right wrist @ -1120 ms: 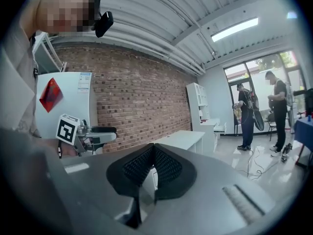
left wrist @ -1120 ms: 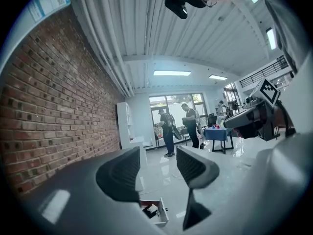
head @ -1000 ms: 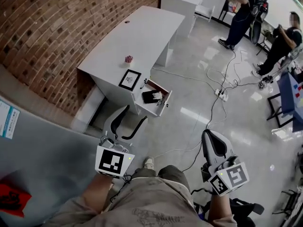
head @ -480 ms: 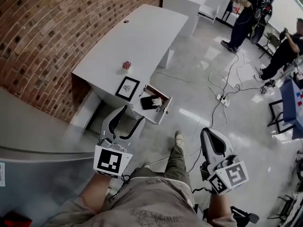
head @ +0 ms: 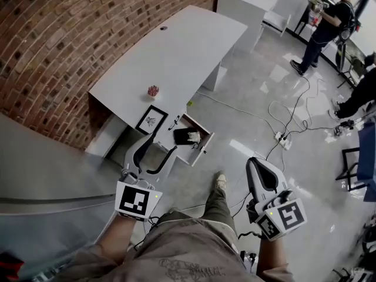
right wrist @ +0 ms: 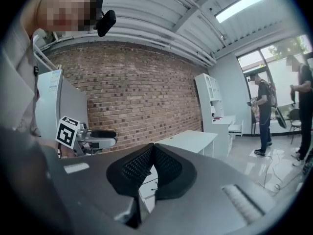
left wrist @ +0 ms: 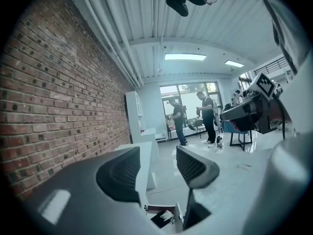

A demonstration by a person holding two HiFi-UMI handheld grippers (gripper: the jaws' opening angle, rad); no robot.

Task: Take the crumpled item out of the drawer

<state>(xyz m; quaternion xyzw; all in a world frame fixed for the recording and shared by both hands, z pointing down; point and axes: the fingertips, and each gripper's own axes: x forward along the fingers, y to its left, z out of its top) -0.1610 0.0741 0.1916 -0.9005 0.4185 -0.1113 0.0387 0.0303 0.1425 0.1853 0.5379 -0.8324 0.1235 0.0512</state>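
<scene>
White desk [head: 176,49] runs along the brick wall [head: 59,34] in the upper left of the head view. On its near end lie a black-framed picture [head: 151,120] and, just above it in the frame, a small red object [head: 153,91]. Below the desk's near corner, at frame centre, the drawer [head: 204,145] stands pulled out over the grey floor [head: 247,98]. Inside it the crumpled item [head: 193,137], pale and bunched, lies against a flat black object [head: 181,136].

The left gripper [head: 165,142] is at lower left, well apart from the drawer. Its jaws are spread wide with nothing between them. In the left gripper view [left wrist: 159,168] the drawer and the crumpled item [left wrist: 167,215] show low in the frame, seen through the gap between the jaws.

The right gripper [head: 259,168] is at lower right. In the right gripper view [right wrist: 153,153] its ribbed pads are pressed together and hold nothing.

A shoe [head: 220,181] is on the floor between the grippers. Cables [head: 276,107] cross the floor towards two people [head: 326,22] at upper right.
</scene>
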